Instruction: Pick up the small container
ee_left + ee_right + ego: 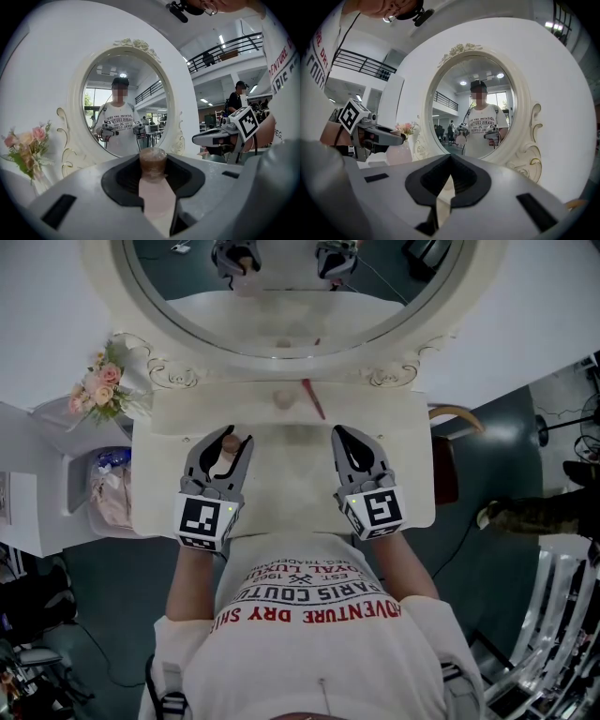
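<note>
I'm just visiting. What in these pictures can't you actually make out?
- Pale pink small bottle with brown cap: left gripper view, body sunk between the left gripper jaws clamping it; label unseen.
- Small round beige object on the cream dressing table: head view, too small to identify.
- White-framed oval mirror: head view, top cut off by the picture's edge.

An oval mirror point(281, 296) tops the cream vanity point(291, 474); pink flowers point(98, 390) stand left.
</note>
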